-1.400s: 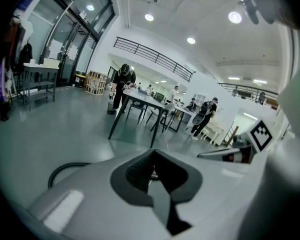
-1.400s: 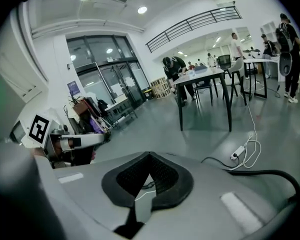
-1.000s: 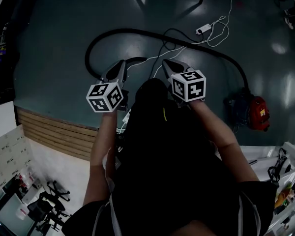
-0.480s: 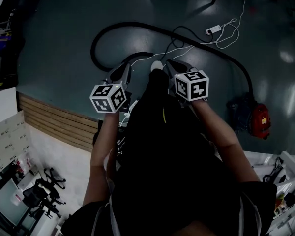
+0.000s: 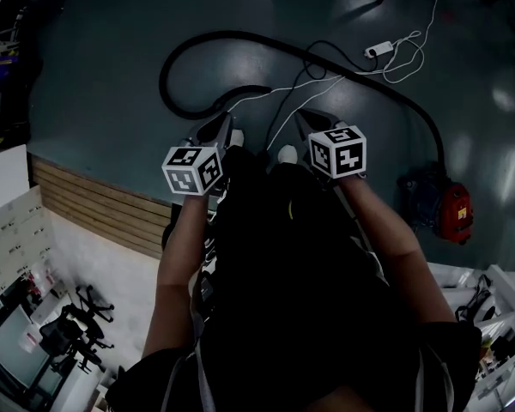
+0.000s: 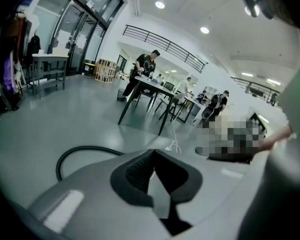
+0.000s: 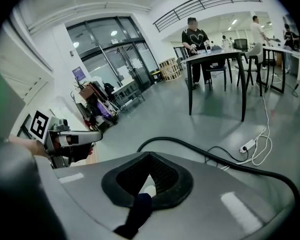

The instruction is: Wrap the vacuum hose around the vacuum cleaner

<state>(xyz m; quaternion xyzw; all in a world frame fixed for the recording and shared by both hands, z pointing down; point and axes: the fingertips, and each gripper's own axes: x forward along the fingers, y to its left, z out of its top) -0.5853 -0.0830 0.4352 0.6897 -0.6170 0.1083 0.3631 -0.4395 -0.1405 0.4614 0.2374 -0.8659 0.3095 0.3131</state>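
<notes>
The red vacuum cleaner (image 5: 451, 209) lies on the floor at the right of the head view. Its black hose (image 5: 240, 39) arcs up and left from it, loops round and ends near the floor's middle. In front of the person, my left gripper (image 5: 225, 126) and right gripper (image 5: 301, 118) hang side by side above the floor, both shut and holding nothing, clear of the hose. The hose (image 6: 72, 153) curves past in the left gripper view beyond my left gripper (image 6: 152, 155). In the right gripper view the hose (image 7: 205, 148) runs behind my right gripper (image 7: 150, 157), and the left gripper (image 7: 65, 140) shows at the left.
A white power strip (image 5: 377, 51) with thin white cables lies beyond the hose. A wooden strip (image 5: 103, 215) borders the floor at the left, with shelves and clutter beyond it. Black tables (image 7: 217, 69) with people at them stand farther off. A box of items (image 5: 498, 316) sits at bottom right.
Both grippers have sunk toward the floor and tilted further down. A white shoe now shows between them. The hose and the vacuum cleaner lie as before.
</notes>
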